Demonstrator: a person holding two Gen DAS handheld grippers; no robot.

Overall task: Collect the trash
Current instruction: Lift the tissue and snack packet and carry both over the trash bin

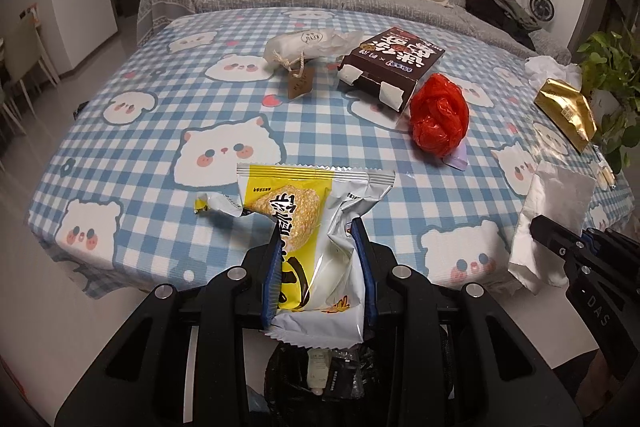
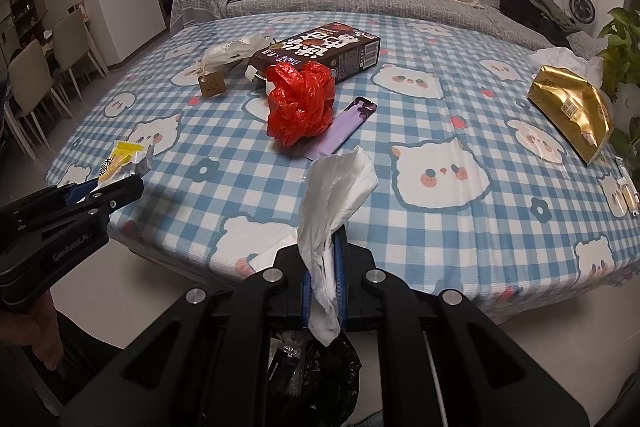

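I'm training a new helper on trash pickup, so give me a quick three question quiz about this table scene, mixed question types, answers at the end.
1. True or false: the left gripper is empty.
2. What does the right gripper hold? A) red plastic bag B) white tissue C) gold packet
3. Fill in: the red plastic bag lies right in front of the brown ____.

Key
1. False; it grips a yellow snack wrapper.
2. B, the white tissue.
3. Box; the brown box sits on the checked tablecloth.
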